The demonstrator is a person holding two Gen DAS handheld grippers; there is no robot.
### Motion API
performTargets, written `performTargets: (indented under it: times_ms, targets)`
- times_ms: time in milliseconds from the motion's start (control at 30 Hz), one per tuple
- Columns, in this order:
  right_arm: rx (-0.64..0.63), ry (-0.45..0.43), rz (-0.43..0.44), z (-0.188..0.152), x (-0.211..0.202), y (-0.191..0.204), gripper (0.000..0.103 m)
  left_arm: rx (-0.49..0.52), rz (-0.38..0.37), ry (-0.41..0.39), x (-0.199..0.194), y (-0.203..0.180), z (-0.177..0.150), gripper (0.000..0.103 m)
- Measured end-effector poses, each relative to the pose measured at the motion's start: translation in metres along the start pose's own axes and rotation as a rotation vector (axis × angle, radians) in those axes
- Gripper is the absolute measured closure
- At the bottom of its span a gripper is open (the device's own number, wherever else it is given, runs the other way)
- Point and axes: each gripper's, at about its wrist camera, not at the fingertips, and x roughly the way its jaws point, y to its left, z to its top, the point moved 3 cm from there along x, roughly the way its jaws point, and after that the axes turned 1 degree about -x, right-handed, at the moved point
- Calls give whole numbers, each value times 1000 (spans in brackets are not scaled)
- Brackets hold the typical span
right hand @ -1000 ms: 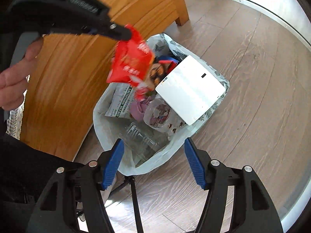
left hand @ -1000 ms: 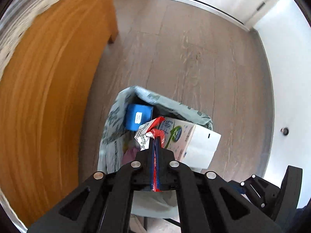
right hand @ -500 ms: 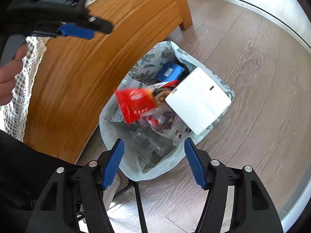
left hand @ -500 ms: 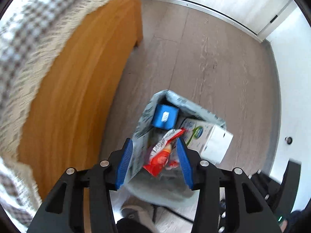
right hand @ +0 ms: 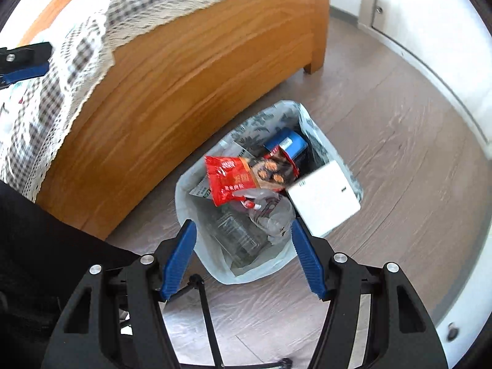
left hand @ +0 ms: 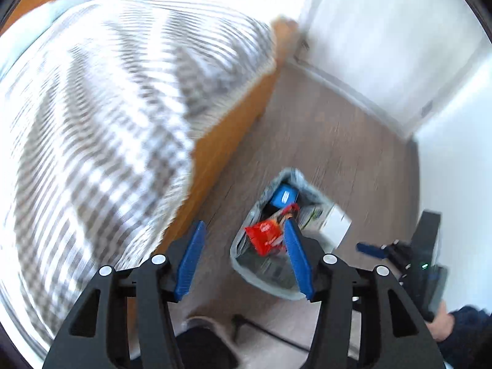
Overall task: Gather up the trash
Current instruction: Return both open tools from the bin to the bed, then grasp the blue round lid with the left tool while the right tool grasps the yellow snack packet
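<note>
A pale patterned trash bag stands open on the wood floor beside the wooden furniture. On top of its contents lies a red snack wrapper, next to a white carton, a blue box and a clear plastic bottle. My right gripper hangs open above the bag's near rim, with nothing in it. My left gripper is high up, its jaws opening and empty. Far below it are the bag, the wrapper and the carton. In the right wrist view the left gripper is over the cloth.
Wooden furniture with a checked, fringed cloth fills the left side; that cloth is blurred in the left wrist view. White walls and doors close off the back and right. A black stand leg is near the bag. A person's hand holds the right gripper.
My left gripper opened and let go of the red wrapper, which dropped into the bag. The left gripper then rose and swung over the cloth. My right gripper lifted a little.
</note>
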Motion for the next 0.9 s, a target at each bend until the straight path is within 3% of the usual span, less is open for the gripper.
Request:
performTargets:
  times_ms: [167,233,367,533,600,700,833,900]
  targets:
    - [-123,-49,-64,37,-26,39,41,-197,-111,-145,-59,52,-16,52]
    - [-171,-97,-78,55,-41,61,41,-220,-120,-222,-84,72,-22,51]
    - [-276,-206,-75,96,-72,116,41,-265,-42,-330,-127,121,-28,46]
    - [-374,-316,6,140,-103,201,41,-392,54,-412,-178,197,-39,45]
    - [-430,-359,32,154,-109,239,38,-414,111,-438,-194,228,-47,38]
    - [-505,-404,71,171,-111,293,37,-492,205,-503,-222,285,-69,36]
    - [-581,-446,115,186,-106,367,37,-672,226,-555,-234,361,-104,36]
    - [-617,-469,129,187,-103,396,37,-714,247,-545,-230,390,-117,36]
